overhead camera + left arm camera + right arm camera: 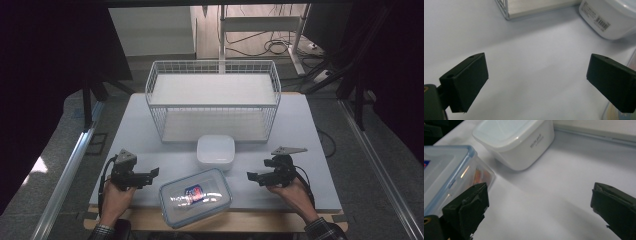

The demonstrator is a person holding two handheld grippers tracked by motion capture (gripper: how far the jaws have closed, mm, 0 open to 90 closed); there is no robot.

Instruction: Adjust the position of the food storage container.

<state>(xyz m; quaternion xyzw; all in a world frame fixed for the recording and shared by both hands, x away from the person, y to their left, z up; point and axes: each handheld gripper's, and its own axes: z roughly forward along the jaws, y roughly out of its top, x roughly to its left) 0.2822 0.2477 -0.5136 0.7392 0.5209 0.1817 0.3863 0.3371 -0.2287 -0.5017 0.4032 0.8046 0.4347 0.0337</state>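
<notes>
The left hand-held gripper (150,175) is resting on the table (300,130), jaws spread and empty, aiming at the clear lidded container (196,197) lying between both tools at the near edge. The right hand-held gripper (253,176) is mirroring it, also spread, likely for a two-sided lift.

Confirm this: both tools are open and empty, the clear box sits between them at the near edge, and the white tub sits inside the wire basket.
Wrong on the tub. The high view shows the white tub on the table in front of the wire basket, not inside it. The rest holds: left tool and right tool are open and empty, with the clear box between them.
</notes>
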